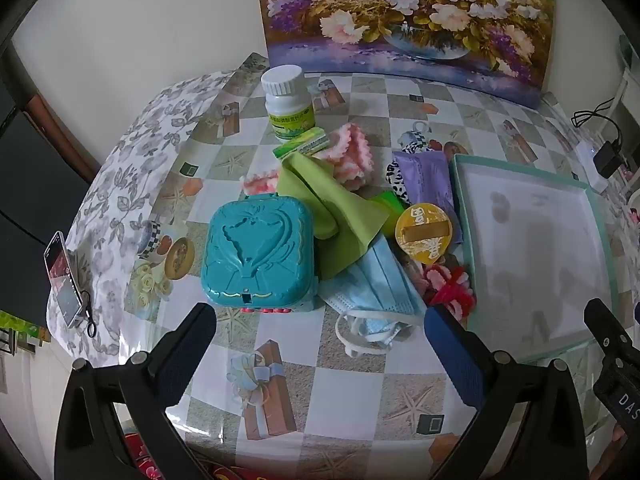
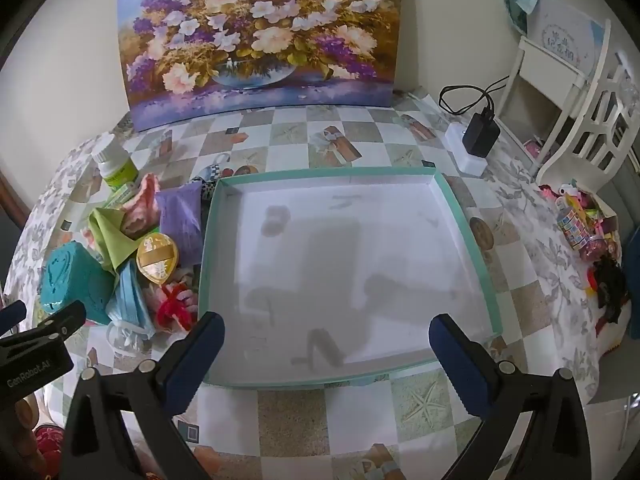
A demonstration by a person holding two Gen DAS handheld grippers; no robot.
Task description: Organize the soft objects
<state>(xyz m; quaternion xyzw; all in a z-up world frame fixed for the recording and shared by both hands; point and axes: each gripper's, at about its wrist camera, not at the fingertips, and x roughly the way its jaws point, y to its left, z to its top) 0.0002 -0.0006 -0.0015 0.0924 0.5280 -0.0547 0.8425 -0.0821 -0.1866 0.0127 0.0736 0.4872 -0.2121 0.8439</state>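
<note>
Soft, even indoor light; both fisheye views sharp in the middle, bent and dark at the rim.

Light seems to fall from above and behind the cameras: grey, soft-edged shadows of both grippers lie on the white floor of the tray [image 2: 344,256], also seen at right in the left wrist view [image 1: 532,248]. The glossy tablecloth [image 1: 352,364] shows faint sheen at lower centre, no hard glare. Colours slightly washed, cool cast. Strong barrel distortion: the painting [image 2: 260,40] bows, the table edge curves. Black vignette in all corners. Fingers [image 1: 188,344] at the bottom are close and a little soft; the shelf [image 2: 568,92] at upper right looks overexposed, hazy.
</note>
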